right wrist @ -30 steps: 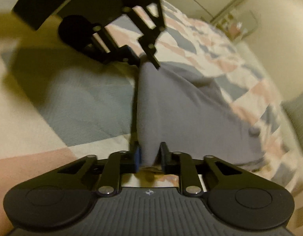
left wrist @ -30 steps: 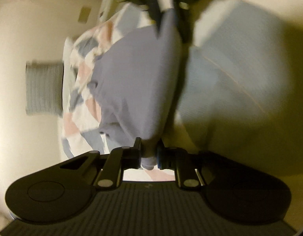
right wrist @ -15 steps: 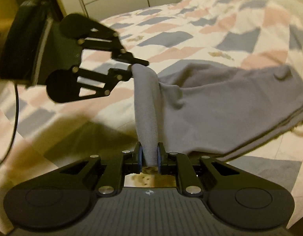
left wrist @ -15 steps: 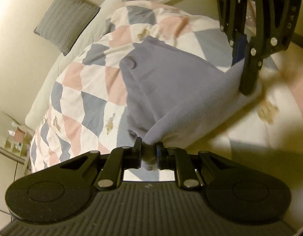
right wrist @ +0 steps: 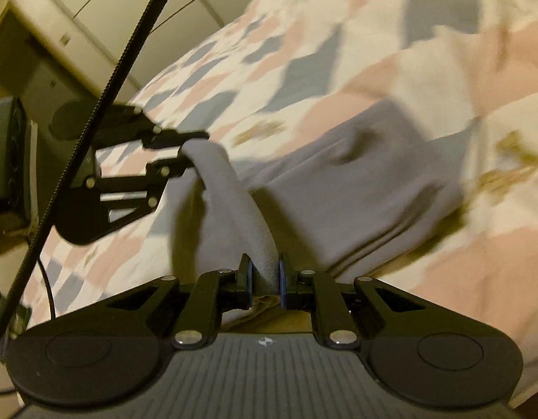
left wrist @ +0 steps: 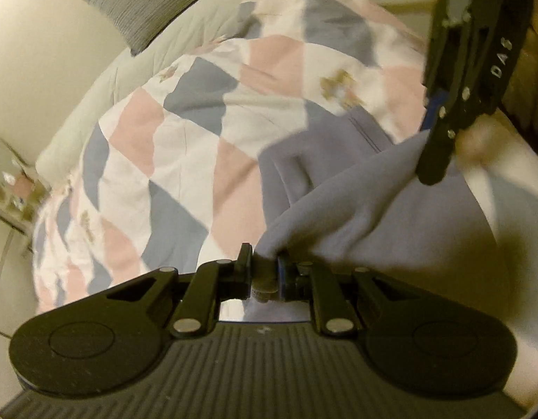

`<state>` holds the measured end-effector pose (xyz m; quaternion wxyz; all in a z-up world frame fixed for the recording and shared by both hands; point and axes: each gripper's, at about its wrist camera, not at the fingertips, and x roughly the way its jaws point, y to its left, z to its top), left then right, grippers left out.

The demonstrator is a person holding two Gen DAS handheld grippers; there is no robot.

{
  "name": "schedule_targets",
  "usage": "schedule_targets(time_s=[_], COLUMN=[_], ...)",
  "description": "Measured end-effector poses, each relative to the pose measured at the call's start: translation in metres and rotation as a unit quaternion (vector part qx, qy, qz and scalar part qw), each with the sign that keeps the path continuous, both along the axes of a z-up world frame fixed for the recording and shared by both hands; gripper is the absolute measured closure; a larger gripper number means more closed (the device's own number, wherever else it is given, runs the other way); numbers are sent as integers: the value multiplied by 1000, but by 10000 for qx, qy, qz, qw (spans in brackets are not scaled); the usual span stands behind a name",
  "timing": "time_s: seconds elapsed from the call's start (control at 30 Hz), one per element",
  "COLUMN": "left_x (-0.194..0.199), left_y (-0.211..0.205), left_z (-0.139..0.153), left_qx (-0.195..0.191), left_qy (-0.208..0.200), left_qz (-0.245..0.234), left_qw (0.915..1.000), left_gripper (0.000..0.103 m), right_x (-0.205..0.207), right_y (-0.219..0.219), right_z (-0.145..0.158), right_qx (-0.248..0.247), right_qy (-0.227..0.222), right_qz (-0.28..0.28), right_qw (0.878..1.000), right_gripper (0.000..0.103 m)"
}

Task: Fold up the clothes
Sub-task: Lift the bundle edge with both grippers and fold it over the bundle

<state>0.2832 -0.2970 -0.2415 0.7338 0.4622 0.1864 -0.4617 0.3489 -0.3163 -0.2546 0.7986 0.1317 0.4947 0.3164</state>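
We see a bed under a checked quilt (left wrist: 171, 146), with a grey pillow (left wrist: 153, 3) at upper left. Mid-frame, the lilac garment (right wrist: 356, 174) lies on it, one edge lifted between our left hand-held gripper (left wrist: 264, 272) and right hand-held gripper (right wrist: 265, 276), both clamped on it. Open quilt lies left.

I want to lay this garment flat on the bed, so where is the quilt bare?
The patchwork quilt lies bare between the grey garment and the striped pillow, and toward the bedside shelf. It is crowded at the near edge, where both the left tongs and right tongs pinch the cloth.
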Motion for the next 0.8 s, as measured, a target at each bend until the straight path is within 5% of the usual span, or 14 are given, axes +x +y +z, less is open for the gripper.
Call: schedule_targets(time_s=[0.27,0.57,0.63,0.7,0.8], left_x=[66,96,107,124,138], left_y=[-95,-119,-120,-116,-104], left_z=[-19,-36,-37,-36,-27], left_qx=[-205,-83,-187,-533,-1161], left_qy=[1009,1800,2051,2422,2839], left_qz=[804,1225,1528,2081,2779], left_qw=[9914,9760,9666,9461,9103], left_gripper=[91,89,82,77,83], right_x=[78,93,94,94,91], right_y=[-76,-105,-107,-110,-113], right_z=[-36,-68,-69,-70,-67], right_qx=[526,1052,1002,858,581], right_qy=[710,1122,1134,1152,1069], right_qz=[-424,-676,-779,-922,-1096], right_qw=[9952,9858,9854,9853,9865], right_gripper=[89,89,88,88,63])
